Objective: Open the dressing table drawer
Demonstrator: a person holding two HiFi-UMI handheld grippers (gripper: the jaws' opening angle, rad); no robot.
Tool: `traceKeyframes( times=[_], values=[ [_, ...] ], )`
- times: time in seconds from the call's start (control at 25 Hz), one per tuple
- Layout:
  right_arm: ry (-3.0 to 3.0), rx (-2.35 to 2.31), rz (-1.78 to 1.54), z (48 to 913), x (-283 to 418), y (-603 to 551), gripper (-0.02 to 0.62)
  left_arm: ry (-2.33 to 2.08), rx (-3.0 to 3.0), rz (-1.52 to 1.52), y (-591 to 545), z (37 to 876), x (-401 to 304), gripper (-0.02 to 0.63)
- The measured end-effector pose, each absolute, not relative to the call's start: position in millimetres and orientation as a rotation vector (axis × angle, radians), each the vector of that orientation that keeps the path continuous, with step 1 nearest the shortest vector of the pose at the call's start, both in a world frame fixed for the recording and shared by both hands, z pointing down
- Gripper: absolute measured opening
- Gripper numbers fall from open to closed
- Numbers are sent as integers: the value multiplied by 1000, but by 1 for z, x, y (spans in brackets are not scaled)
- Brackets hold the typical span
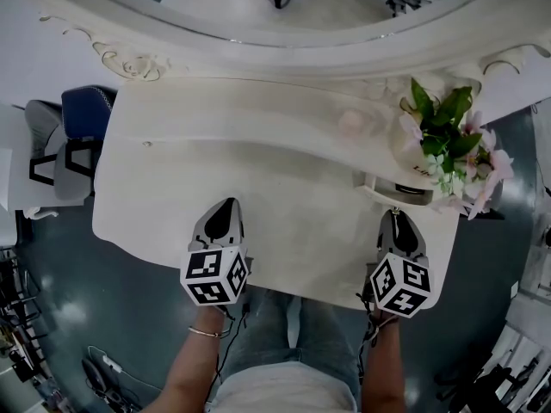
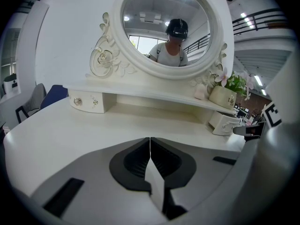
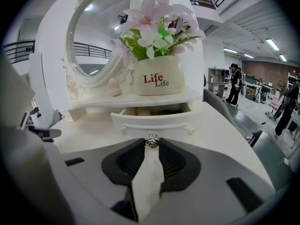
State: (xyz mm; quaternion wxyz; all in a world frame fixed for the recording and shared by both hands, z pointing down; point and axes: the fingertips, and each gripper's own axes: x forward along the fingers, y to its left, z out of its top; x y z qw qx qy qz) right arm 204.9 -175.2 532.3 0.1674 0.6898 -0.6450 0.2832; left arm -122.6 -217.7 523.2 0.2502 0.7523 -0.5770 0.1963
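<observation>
right gripper (image 3: 151, 145) clenched on the small silver knob (image 3: 151, 141) at the middle of the right-hand drawer (image 3: 154, 123), knob pinched between the two jaw tips. drawer sits under the raised shelf at the right end of the white dressing table (image 1: 258, 188), already pulled partway out, dark gap and some contents showing behind its front, cannot tell what they are. in the head view the right gripper (image 1: 396, 218) points at that drawer (image 1: 392, 192) from the table's front edge. left gripper (image 2: 150, 140) closed, jaws pressed together, nothing between them, above bare tabletop left of centre, well apart from the drawer (image 2: 222, 123); head view has the left gripper (image 1: 225, 209) near the front edge too. cream flower pot (image 3: 158, 76) with "life life" lettering stands on the shelf right above the open drawer, pink and white flowers (image 3: 157, 25) in it. round mirror (image 2: 164, 27) in a carved white frame behind the shelf. second small drawer (image 2: 86, 102) at the shelf's left end, closed. blue and grey chair (image 1: 73, 144) left of the table.
</observation>
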Motion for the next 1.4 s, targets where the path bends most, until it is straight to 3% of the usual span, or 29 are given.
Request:
traceKeyframes(
  times=[1.4],
  values=[
    [-1827, 1962, 816, 532, 200, -163, 101, -1545, 2063, 534, -218, 524, -120, 20]
  ],
)
